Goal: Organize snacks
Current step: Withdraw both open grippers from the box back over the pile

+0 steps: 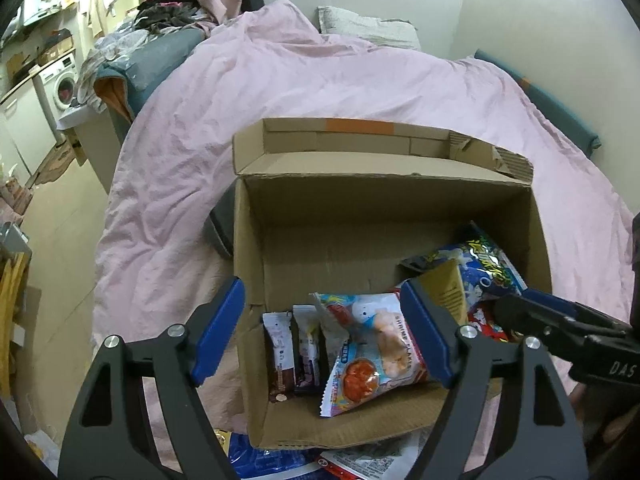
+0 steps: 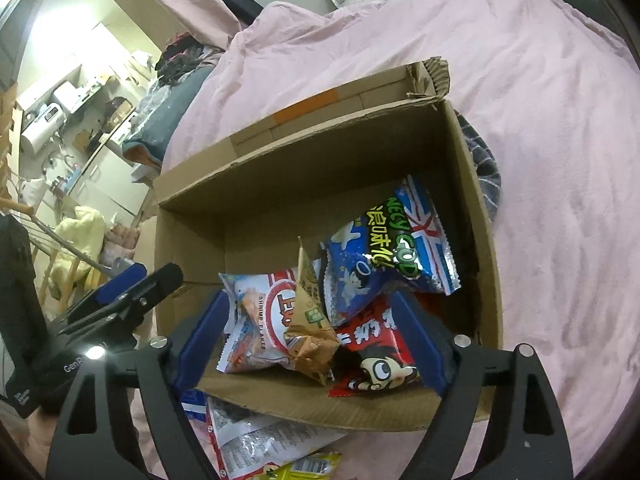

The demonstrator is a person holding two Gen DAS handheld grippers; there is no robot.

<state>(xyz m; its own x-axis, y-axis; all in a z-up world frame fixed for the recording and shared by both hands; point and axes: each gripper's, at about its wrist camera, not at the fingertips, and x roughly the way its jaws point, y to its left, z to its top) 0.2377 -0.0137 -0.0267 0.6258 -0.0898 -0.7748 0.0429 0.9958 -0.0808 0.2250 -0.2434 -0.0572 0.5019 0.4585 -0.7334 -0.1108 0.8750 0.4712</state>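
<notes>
An open cardboard box (image 1: 280, 208) (image 2: 192, 200) sits on a pink bed. Inside lie a white shrimp-flakes bag (image 1: 372, 344) (image 2: 256, 320), two dark snack bars (image 1: 294, 352) standing at the left, a blue chip bag (image 1: 486, 264) (image 2: 384, 256), a brown paper packet (image 2: 310, 320) and a red packet (image 2: 372, 344). My left gripper (image 1: 324, 332) is open and empty above the box's near-left corner. My right gripper (image 2: 316, 340) is open and empty over the near wall, its fingers either side of the packets. The right gripper also shows in the left wrist view (image 1: 560, 320).
More snack packets lie on the bed in front of the box: a blue one (image 1: 272, 460), a white one (image 2: 264, 436), a yellow one (image 2: 304, 466). A pillow (image 1: 368, 24) and heaped clothes (image 1: 168, 4) lie beyond. A dark object (image 1: 222, 224) lies left of the box.
</notes>
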